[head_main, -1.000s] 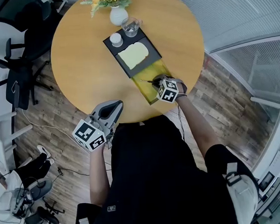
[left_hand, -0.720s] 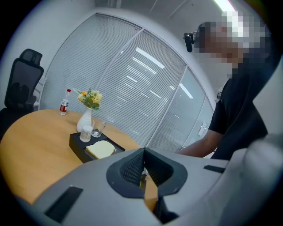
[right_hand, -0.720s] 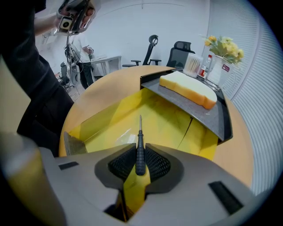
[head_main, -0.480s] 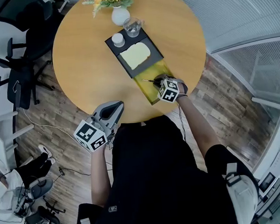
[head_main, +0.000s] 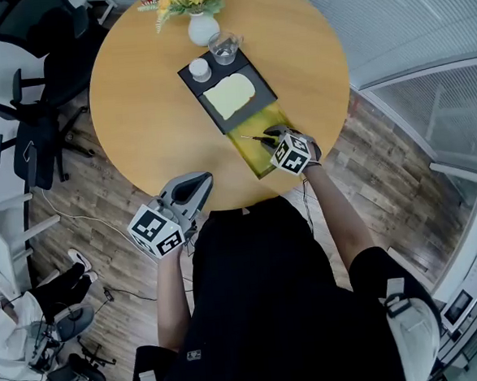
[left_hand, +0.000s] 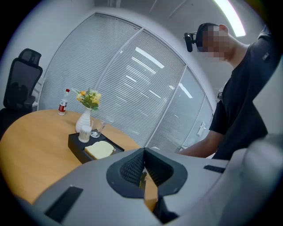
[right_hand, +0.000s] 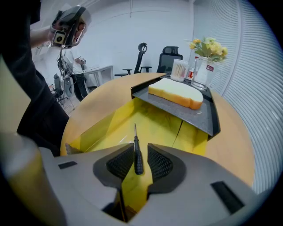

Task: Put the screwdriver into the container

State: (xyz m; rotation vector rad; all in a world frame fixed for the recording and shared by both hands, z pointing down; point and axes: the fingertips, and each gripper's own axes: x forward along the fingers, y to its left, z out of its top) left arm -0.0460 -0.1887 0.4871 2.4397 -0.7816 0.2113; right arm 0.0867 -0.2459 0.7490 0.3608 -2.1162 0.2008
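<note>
The screwdriver (right_hand: 138, 161) has a black handle and a thin metal shaft. It lies in the yellow container (right_hand: 159, 123), pointing away from me toward the tray. My right gripper (right_hand: 140, 152) stands around the handle with its jaws a little apart and a gap beside the handle. In the head view the right gripper (head_main: 274, 136) is over the container (head_main: 252, 154) and the screwdriver (head_main: 251, 137) sticks out to its left. My left gripper (head_main: 199, 180) hangs at the table's near edge, shut and holding nothing; in its own view the left gripper (left_hand: 143, 165) shows pads that meet.
A black tray (head_main: 210, 114) holds a slice of bread (head_main: 230, 92) and a white cup (head_main: 200, 68), and it overlaps the container's far end. A glass (head_main: 223, 46) and a flower vase (head_main: 202, 25) stand beyond it. Office chairs (head_main: 30, 119) stand left of the round wooden table (head_main: 143, 111).
My right gripper has drawn back slightly toward me while the screwdriver has stayed where it was over the container. The left gripper has barely moved.
</note>
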